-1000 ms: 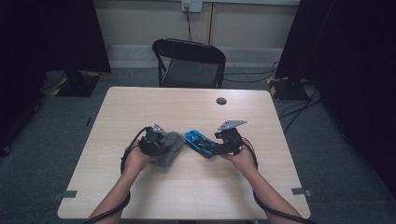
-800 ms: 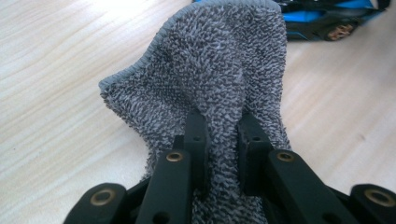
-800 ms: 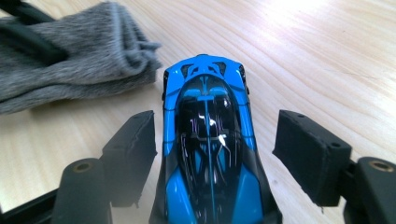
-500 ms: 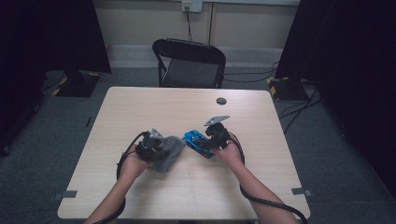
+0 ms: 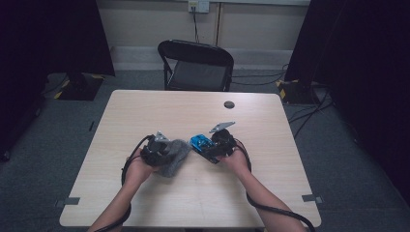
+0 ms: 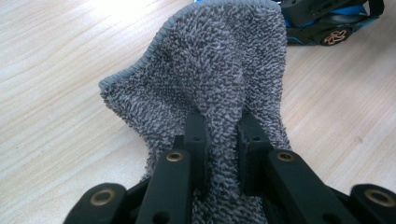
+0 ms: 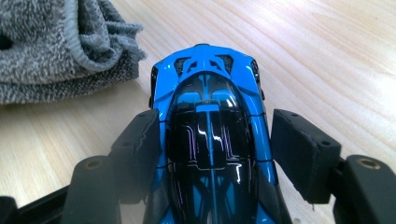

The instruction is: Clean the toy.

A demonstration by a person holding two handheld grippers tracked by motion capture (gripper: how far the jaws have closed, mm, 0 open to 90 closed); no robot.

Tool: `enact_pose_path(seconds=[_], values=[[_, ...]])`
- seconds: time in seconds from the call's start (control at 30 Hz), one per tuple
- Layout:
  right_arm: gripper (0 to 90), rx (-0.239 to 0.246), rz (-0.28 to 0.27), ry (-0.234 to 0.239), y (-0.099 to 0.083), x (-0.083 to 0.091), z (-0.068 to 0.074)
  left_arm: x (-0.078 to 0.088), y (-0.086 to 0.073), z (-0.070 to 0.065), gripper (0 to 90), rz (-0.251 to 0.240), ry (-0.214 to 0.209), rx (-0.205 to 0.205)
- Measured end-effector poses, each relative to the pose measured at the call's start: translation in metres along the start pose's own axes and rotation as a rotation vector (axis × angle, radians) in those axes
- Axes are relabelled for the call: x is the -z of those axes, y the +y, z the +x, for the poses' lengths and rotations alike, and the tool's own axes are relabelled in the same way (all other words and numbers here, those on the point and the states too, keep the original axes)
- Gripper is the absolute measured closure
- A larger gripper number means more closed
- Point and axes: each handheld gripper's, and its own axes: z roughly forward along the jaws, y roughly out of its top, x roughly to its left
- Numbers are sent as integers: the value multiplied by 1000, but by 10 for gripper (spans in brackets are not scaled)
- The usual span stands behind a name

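Both of your grippers sit low over the table (image 5: 290,145), forearms angled inward. Your left gripper (image 6: 219,135) is clenched on the grey cloth (image 6: 215,70). Your right gripper (image 7: 212,140) straddles the blue toy car (image 7: 210,135), its jaws having just been closing, one pad touching, the other apart.

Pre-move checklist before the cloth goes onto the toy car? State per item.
1. Left gripper clamped on the grey terry cloth: ok, the fabric is pinched between its jaws.
2. Blue and black toy car between the right gripper jaws: ok.
3. Right grip on the car firm: not ok; the jaws have just been closing, one pad touches, a gap shows at the other.
4. Car resting on the light wooden table: cannot tell.
5. Cloth apart from the car: ok, a strip of table shows between them.
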Motion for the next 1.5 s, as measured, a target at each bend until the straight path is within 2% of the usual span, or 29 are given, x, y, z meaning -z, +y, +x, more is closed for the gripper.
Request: enact_pose_path(seconds=[0.07,0.2,0.33,0.43,0.53,0.73,0.77,0.83,0.9,1.0,1.1,1.2,1.23,1.33,1.37,1.43,1.5], values=[[348,-23,0,13,-1,0,-2,-2,1,2,774,-5,9,17],[351,-20,4,19,0,1,-4,-7,3,9,774,-13,31,75],[344,14,-5,1,-2,2,0,-10,3,9,774,-5,29,69],[346,-5,-8,16,-3,2,-2,-10,3,9,773,-6,28,74],[345,6,-4,20,-2,1,-3,-10,4,9,773,-11,29,69],[342,86,-13,-29,-2,3,5,-9,3,8,773,-5,27,58],[372,118,-10,-38,-1,4,7,-9,3,9,773,-7,28,61],[411,146,-8,-32,0,4,10,-9,4,9,773,-10,32,59],[412,138,-5,-30,0,4,10,-9,4,8,773,-15,26,69],[409,86,-19,-6,-1,3,5,-9,5,8,773,-17,22,65],[415,97,-18,-12,0,3,6,-10,7,8,773,-15,29,73],[420,107,-7,-25,1,3,8,-16,9,13,772,-1,63,121],[420,107,-7,-25,1,3,8,-20,10,17,772,8,80,152],[422,104,-3,-29,1,3,9,-31,15,19,773,42,107,177],[422,102,-4,-29,1,3,9,-34,18,17,773,50,114,177],[423,102,-6,-29,1,3,9,-40,24,11,774,72,87,166],[423,102,-5,-28,1,3,9,-43,27,1,777,89,60,137]])
